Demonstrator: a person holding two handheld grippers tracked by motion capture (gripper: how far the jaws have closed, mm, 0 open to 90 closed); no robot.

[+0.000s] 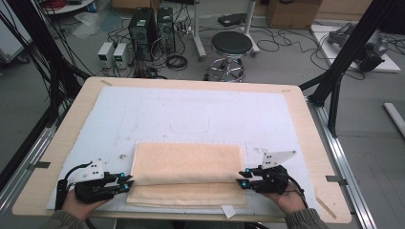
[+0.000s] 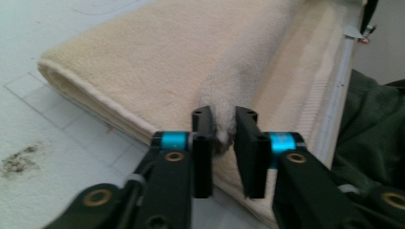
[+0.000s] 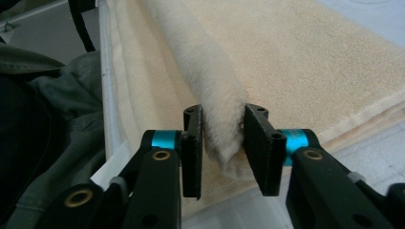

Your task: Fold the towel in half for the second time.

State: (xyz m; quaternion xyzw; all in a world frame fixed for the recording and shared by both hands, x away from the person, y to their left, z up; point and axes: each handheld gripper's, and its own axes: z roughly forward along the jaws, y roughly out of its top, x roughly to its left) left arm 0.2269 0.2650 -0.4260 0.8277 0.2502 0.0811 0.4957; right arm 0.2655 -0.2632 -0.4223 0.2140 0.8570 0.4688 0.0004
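Near the front edge of the counter (image 1: 305,157) lies a cream-coloured, rectangular terry towel (image 1: 186,164), folded over on a white mat (image 1: 191,109), its long axis running side to side. A raised fold runs along that axis, set back from the front hem. Left tongs (image 1: 128,181) meet the fold's left end, right tongs (image 1: 242,178) its right end, each pointing inward. Both sets bracket the fold end, slightly spread; whether the pads press or have let go, I cannot tell. Each hand is equally near its own end. Behind the counter, on the floor, stands a black round stool (image 1: 231,44).
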